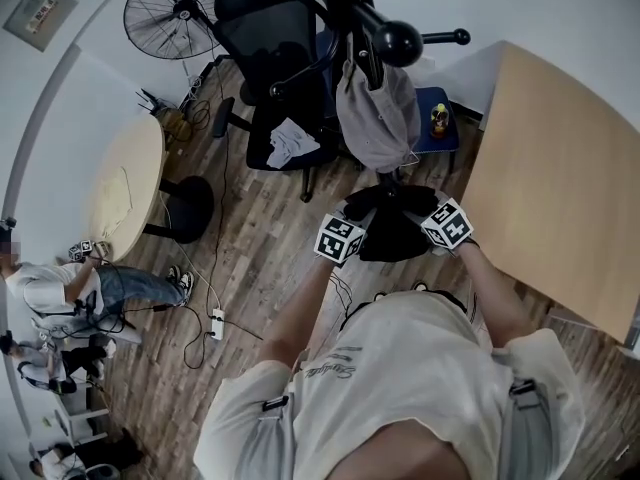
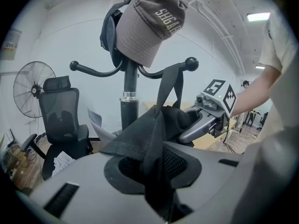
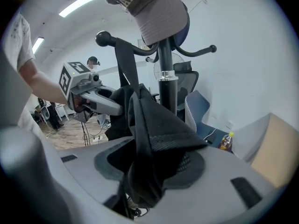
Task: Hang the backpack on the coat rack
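A black backpack (image 1: 395, 226) hangs low in front of me between both grippers. Its strap (image 2: 169, 85) runs up over a ball-tipped hook (image 2: 191, 63) of the black coat rack (image 1: 350, 8), whose top carries a grey cap (image 2: 147, 24). My left gripper (image 2: 156, 174) is shut on a fold of the backpack's fabric (image 2: 154, 134). My right gripper (image 3: 149, 174) stands open, with backpack cloth (image 3: 149, 125) draped loosely in the gap between its jaws. The strap (image 3: 124, 64) and hook (image 3: 103, 38) also show in the right gripper view. Each gripper shows in the other's view, the right gripper (image 2: 205, 120) and the left gripper (image 3: 93, 101).
A black office chair (image 1: 275, 68) and a floor fan (image 1: 170, 13) stand behind the rack. A wooden table (image 1: 560, 168) is at the right, a round table (image 1: 125, 183) at the left. A bottle (image 1: 438, 118) sits on a blue seat. People (image 1: 60, 298) are at far left, and cables cross the floor.
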Tool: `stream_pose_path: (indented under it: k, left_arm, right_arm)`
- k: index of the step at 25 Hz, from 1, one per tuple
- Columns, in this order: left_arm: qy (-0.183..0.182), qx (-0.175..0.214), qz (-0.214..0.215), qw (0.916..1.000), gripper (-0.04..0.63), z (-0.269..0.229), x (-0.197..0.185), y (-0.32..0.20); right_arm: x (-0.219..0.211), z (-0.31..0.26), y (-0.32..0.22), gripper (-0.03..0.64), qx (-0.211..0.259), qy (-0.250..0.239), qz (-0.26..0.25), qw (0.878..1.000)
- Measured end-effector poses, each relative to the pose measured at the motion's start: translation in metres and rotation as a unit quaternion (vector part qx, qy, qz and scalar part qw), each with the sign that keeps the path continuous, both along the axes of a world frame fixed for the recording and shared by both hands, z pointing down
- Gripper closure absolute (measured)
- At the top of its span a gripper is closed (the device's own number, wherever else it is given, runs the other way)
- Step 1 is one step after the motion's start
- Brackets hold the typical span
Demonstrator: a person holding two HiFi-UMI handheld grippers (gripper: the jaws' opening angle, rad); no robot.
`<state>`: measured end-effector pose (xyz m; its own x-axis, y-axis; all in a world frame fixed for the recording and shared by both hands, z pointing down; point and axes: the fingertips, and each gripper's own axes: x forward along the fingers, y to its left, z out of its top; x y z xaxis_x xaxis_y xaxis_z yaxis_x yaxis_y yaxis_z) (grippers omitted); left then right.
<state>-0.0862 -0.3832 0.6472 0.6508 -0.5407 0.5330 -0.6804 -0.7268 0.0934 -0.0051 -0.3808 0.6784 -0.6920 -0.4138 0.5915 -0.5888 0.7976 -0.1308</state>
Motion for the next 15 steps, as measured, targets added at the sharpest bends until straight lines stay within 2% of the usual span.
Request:
stream_pose_path:
  k: [5,9,13,15]
  left_arm:
    - [0.007,-0.005,-0.028,0.9996,0.486,-0.007,-0.01,0.012]
    - [0.017,-0.002,-0.057,0.9982,0.485,-0.019,-0.02,0.023]
    - [0.024,0.007,-0.086,0.996,0.485,-0.028,-0.03,0.041]
    - [0.04,0.015,-0.087,0.9953,0.505,-0.039,-0.028,0.054]
  right_arm:
    - [0.023,-0.021,0.009,0.447,0.016,-0.014,0.033,0.999]
    - [0.042,-0.046,0.023,0.477,0.036,-0.032,0.061,0.997]
    - [0.048,-0.068,0.05,0.608,0.055,-0.063,0.071,0.994]
    - [0.048,-0.081,0.066,0.623,0.062,-0.082,0.072,0.992]
